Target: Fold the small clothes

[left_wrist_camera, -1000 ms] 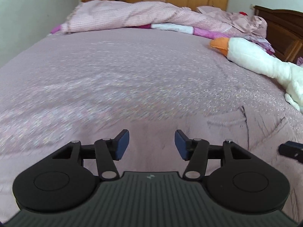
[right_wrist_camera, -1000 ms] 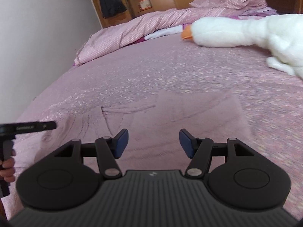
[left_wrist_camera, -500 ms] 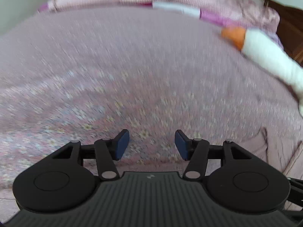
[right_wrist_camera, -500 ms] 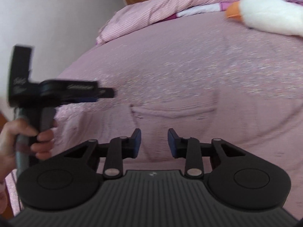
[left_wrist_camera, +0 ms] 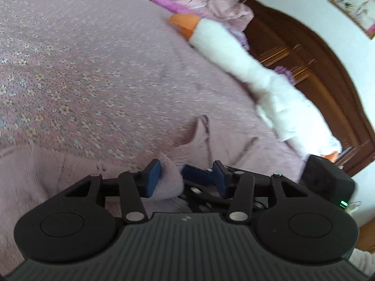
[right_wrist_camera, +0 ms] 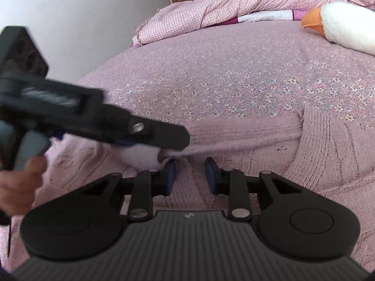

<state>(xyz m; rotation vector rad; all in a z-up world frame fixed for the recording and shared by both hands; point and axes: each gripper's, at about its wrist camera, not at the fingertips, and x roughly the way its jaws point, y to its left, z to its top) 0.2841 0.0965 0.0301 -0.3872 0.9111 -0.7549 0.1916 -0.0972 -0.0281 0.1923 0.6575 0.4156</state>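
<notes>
Both hand-held grippers closer over sweater, goose beyond

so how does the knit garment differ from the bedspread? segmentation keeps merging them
1. Pattern: the knit garment is plain, the bedspread carries small white flowers.
2. Texture: the garment shows ribbed knit rows and dark seam lines, the bedspread looks smooth.
3. Pose: one fold of the garment is bunched up, the bedspread lies flat.
Both are nearly the same dusty pink.

No legible text; the tongs' lettering is blurred
</notes>
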